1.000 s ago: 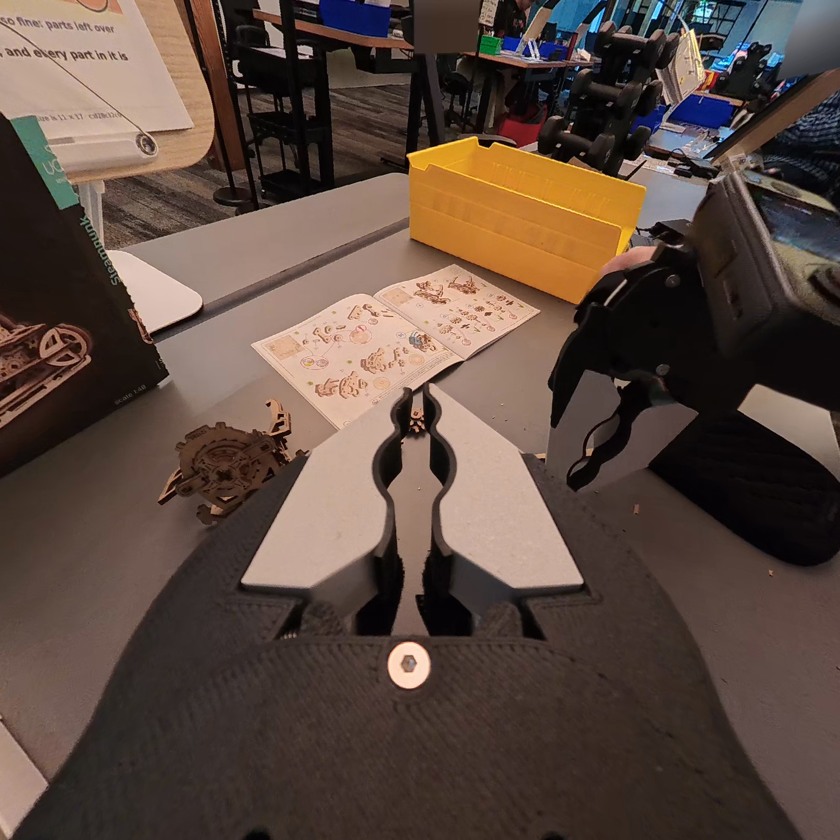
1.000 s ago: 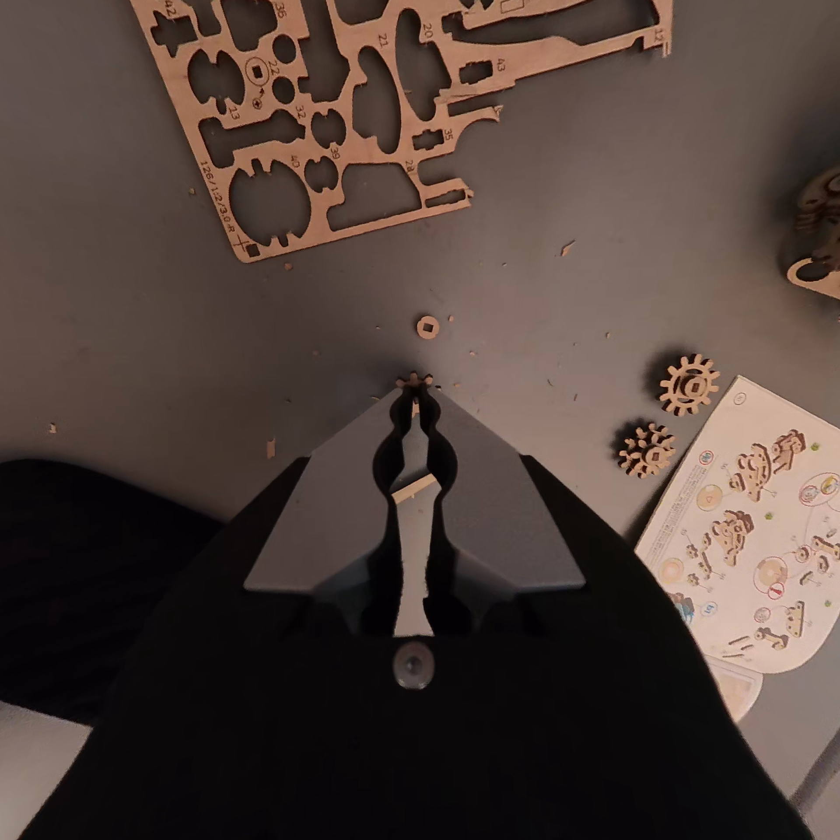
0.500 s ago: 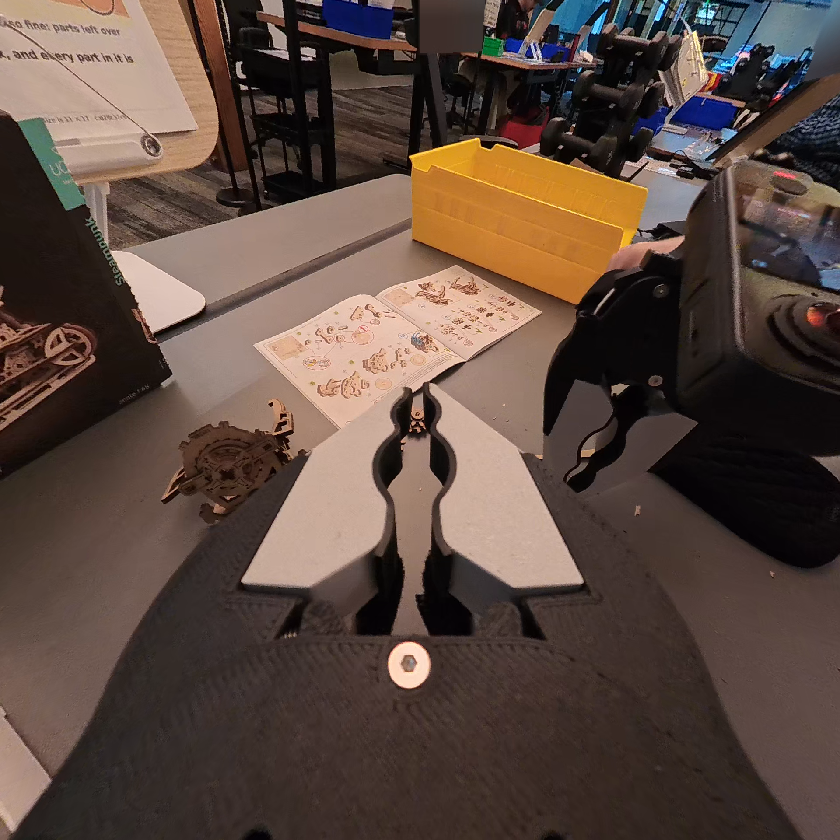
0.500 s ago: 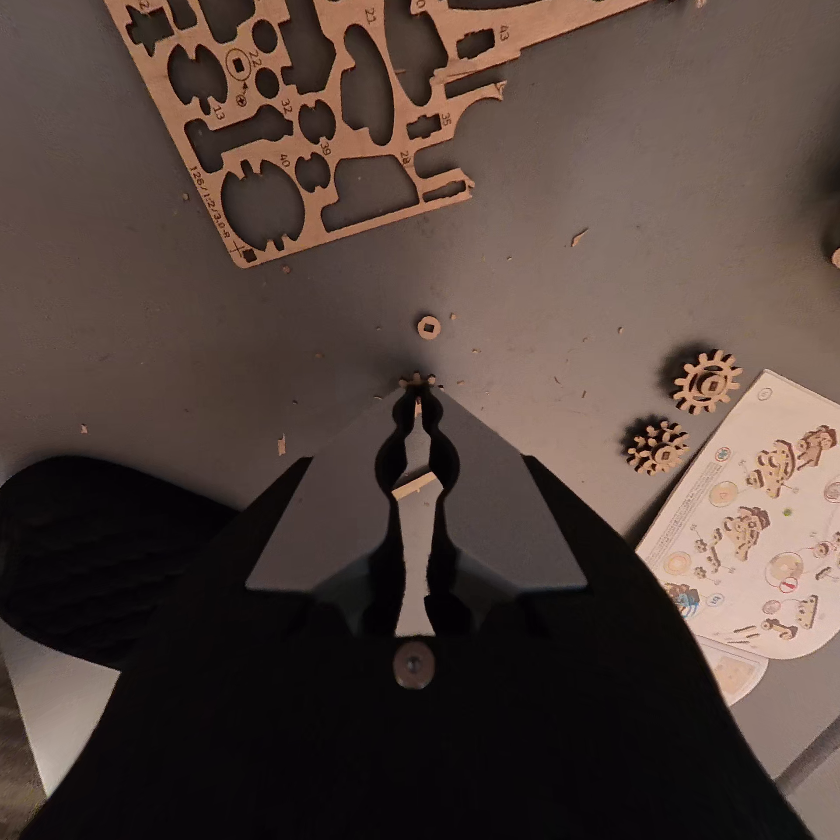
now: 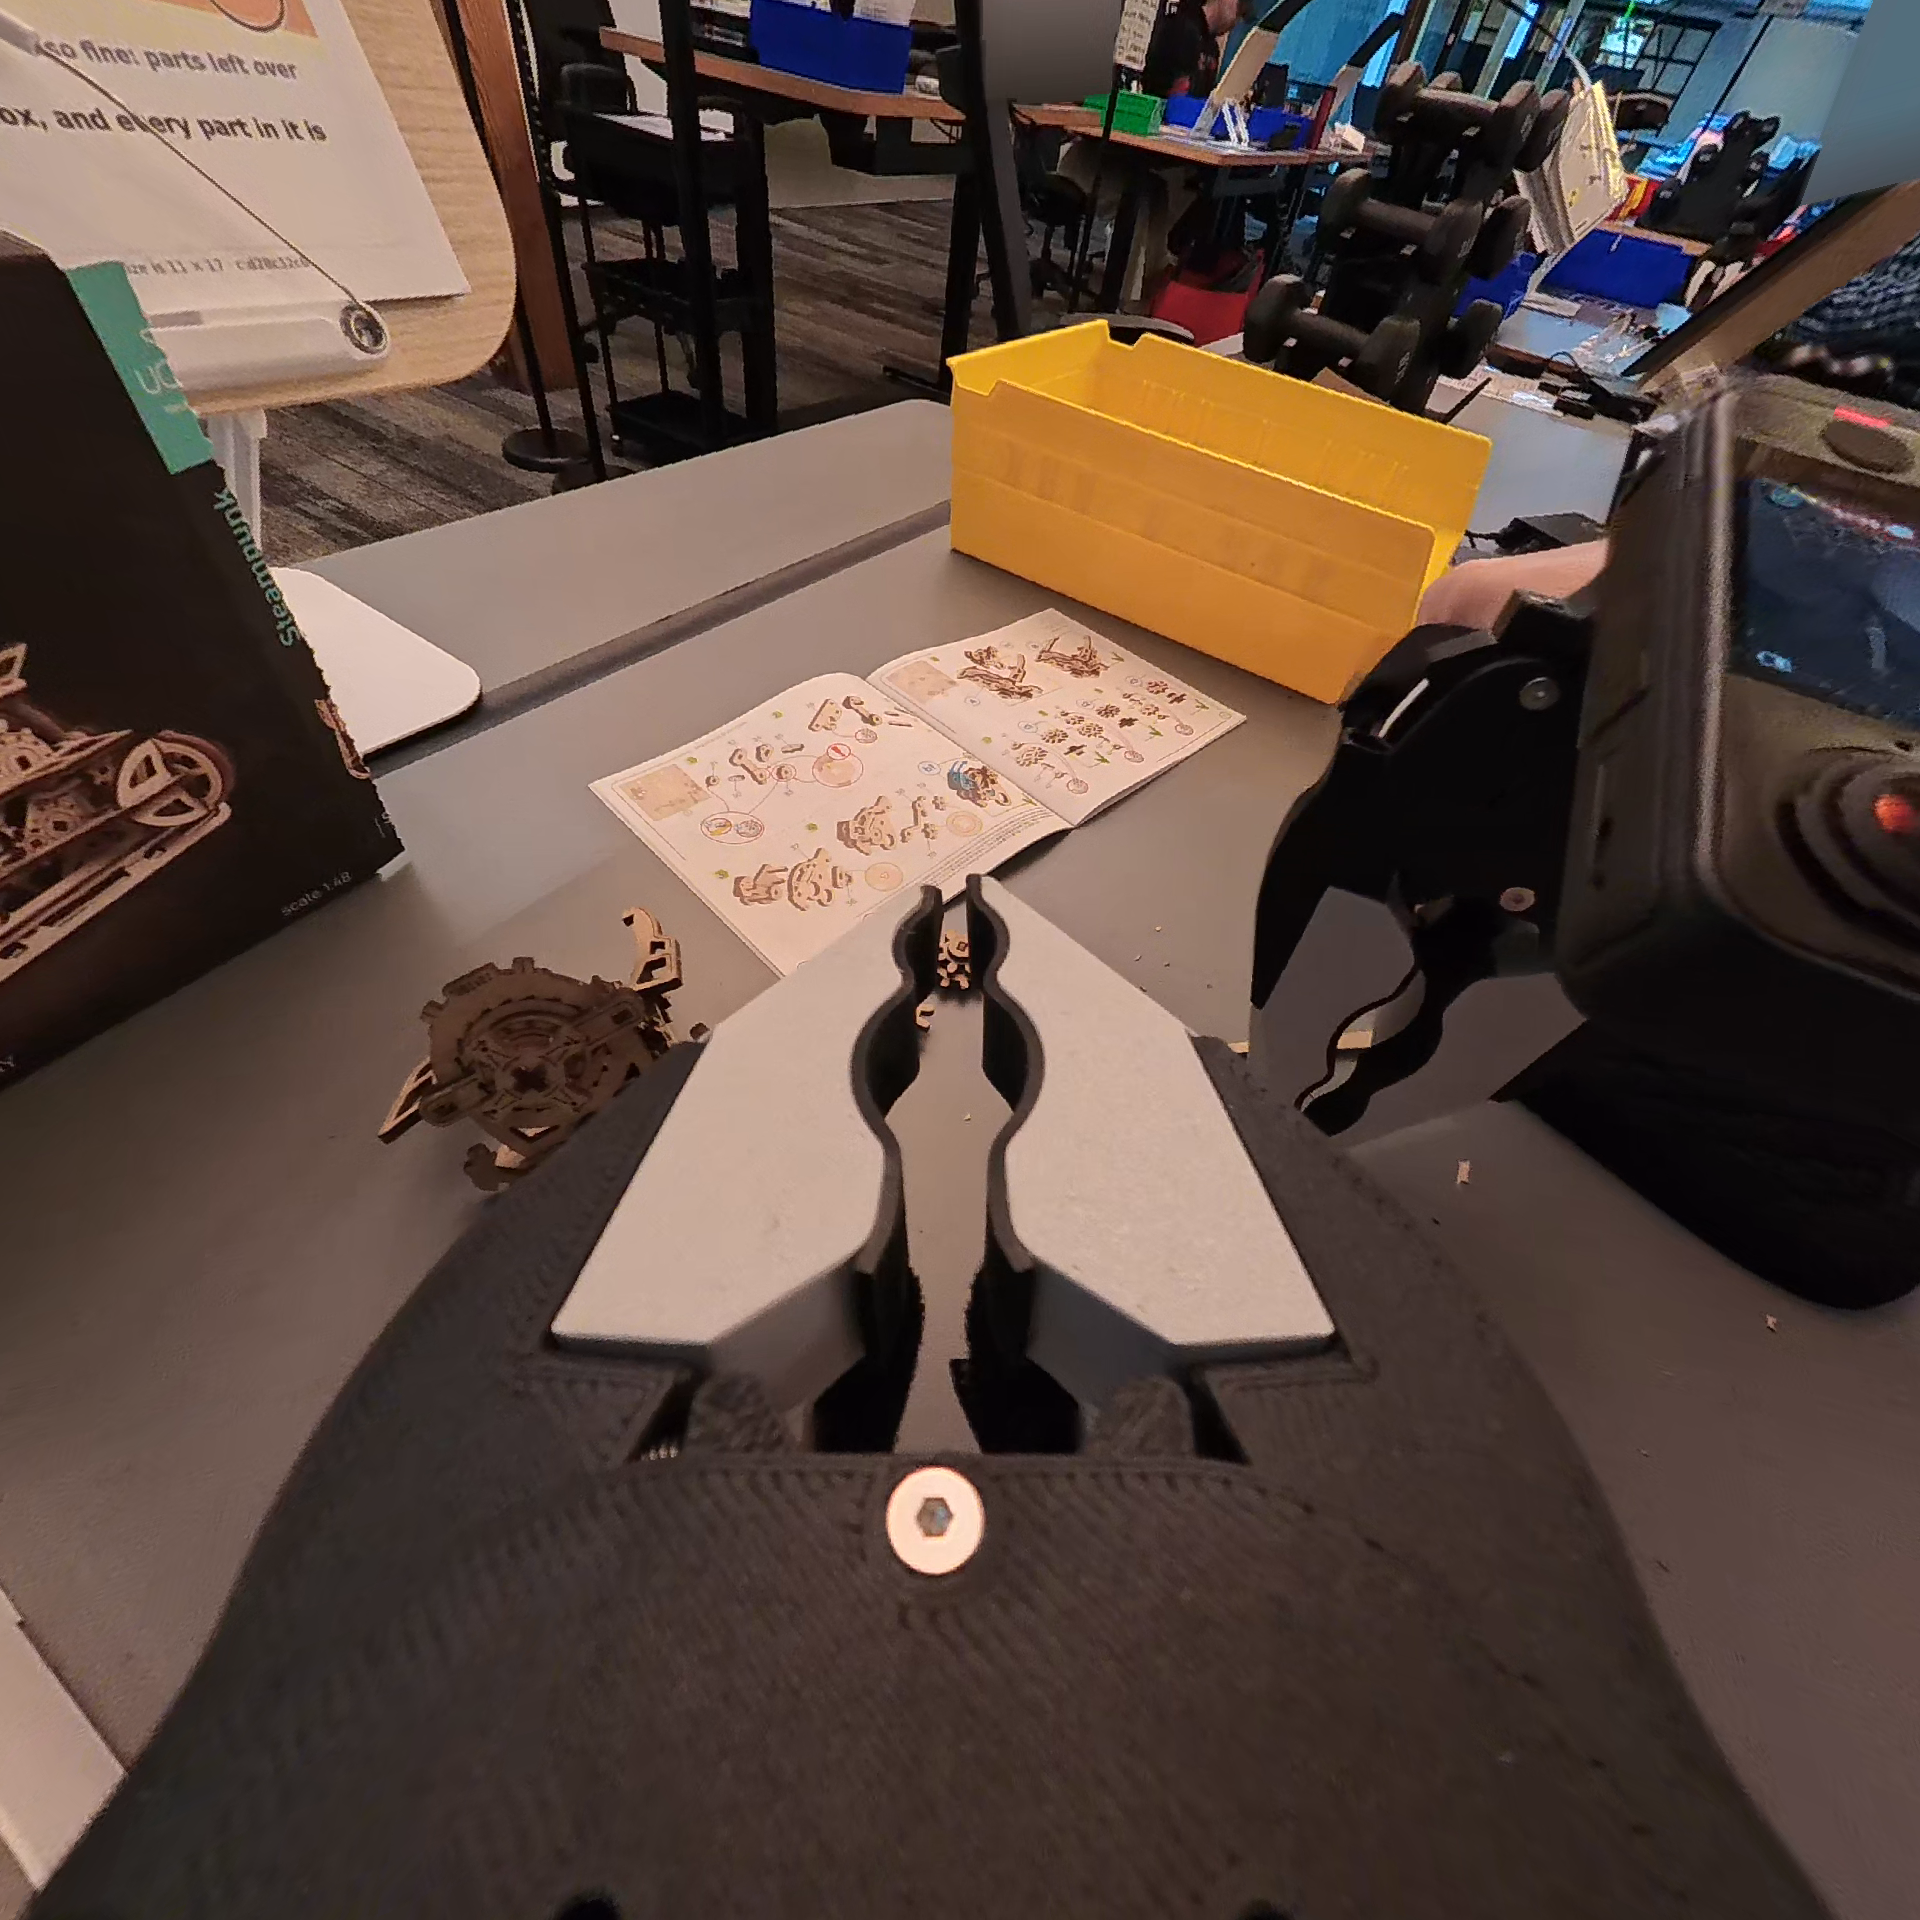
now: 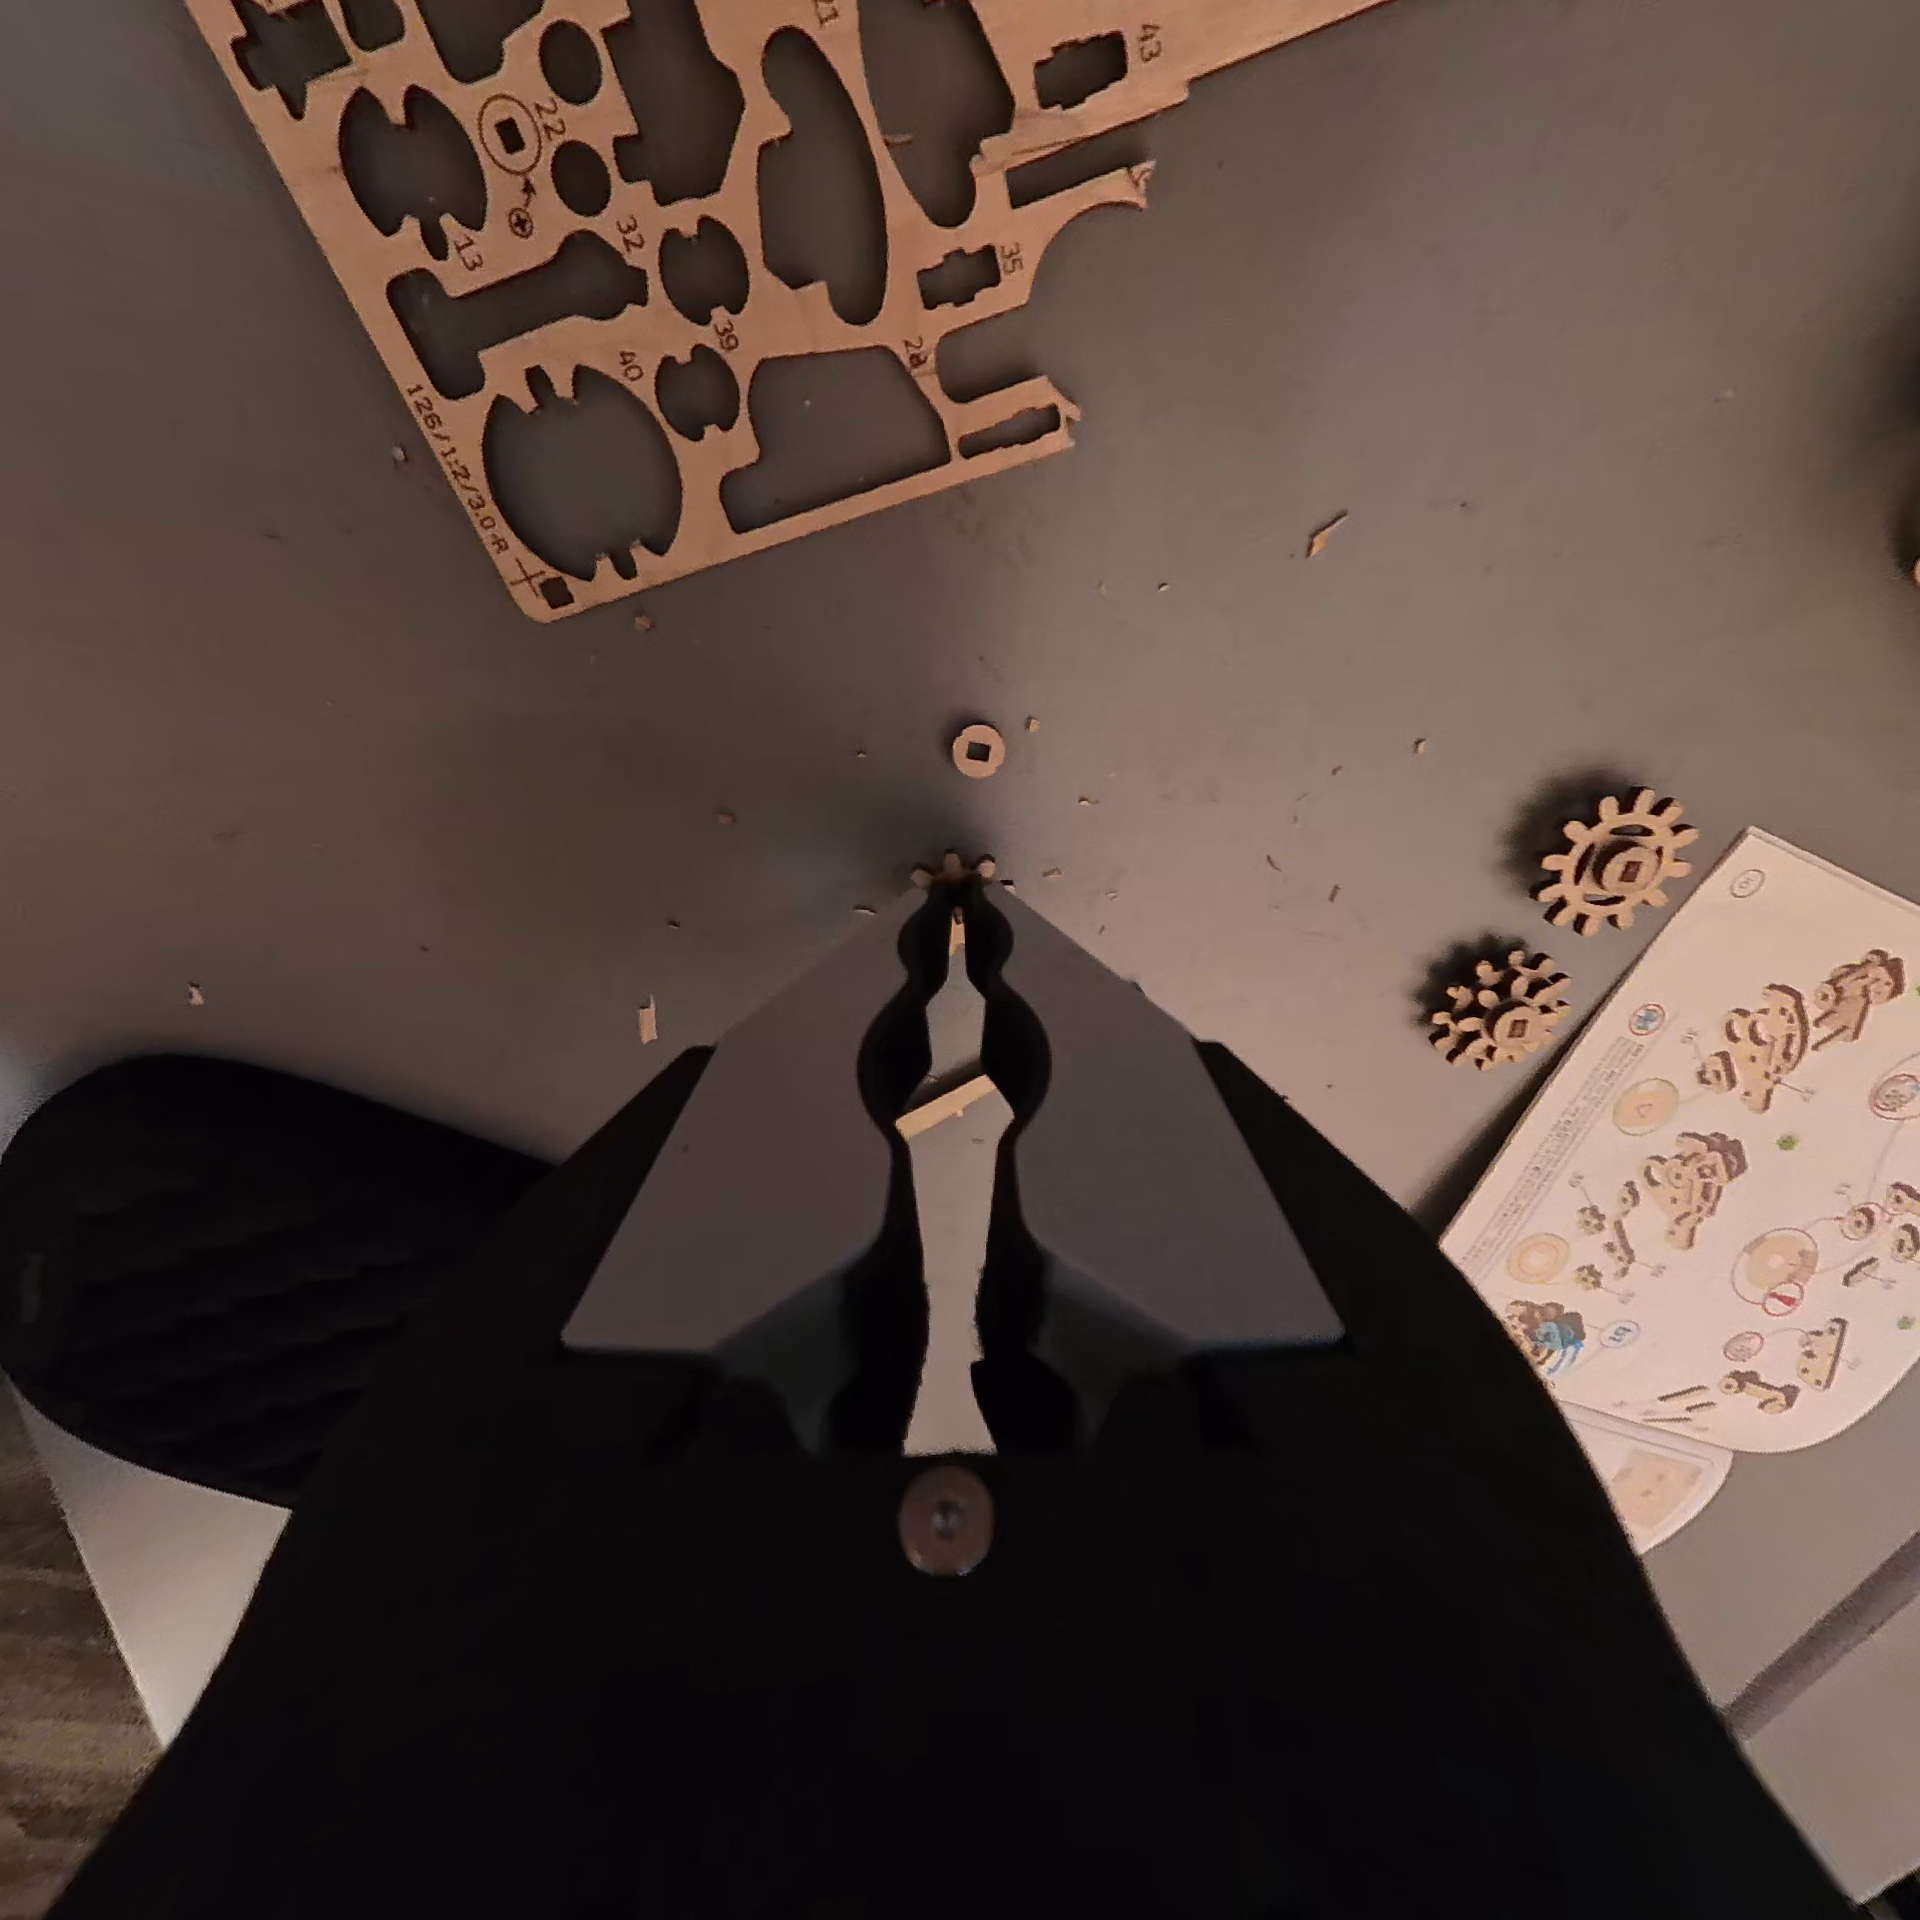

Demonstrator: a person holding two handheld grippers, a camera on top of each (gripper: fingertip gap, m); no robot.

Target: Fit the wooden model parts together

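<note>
My right gripper [image 6: 956,896] points down at the grey table [image 6: 1455,416] and is shut on a small wooden gear [image 6: 952,869] at its tips; a short wooden stick [image 6: 940,1103] shows in the gap behind them. It also shows in the left wrist view [image 5: 1294,1049], at the right. My left gripper [image 5: 954,902] hovers low over the table, its jaws almost closed with only a thin slit and nothing gripped. A partly built wooden assembly [image 5: 530,1060] lies just left of it. Two larger gears [image 6: 1616,860] [image 6: 1496,1013] and a small washer [image 6: 979,750] lie loose on the table.
A punched-out wooden parts sheet [image 6: 727,291] lies beyond the right gripper. An open instruction booklet [image 5: 914,779] [image 6: 1714,1195], a yellow bin [image 5: 1195,520] and the dark kit box [image 5: 135,675] stand around. A black textured object [image 6: 208,1247] lies near the table edge. Wood chips are scattered about. Tip to tip, the grippers are about 15 cm apart. The short wooden stick [image 6: 940,1103] is closer to my right gripper, around 5 cm from its tips; the left tips are 20 cm off.
The right gripper, still holding the small gear, has shifted so the parts sheet slid up and out of its view, and it looms larger in the left view. The left gripper barely moved.
</note>
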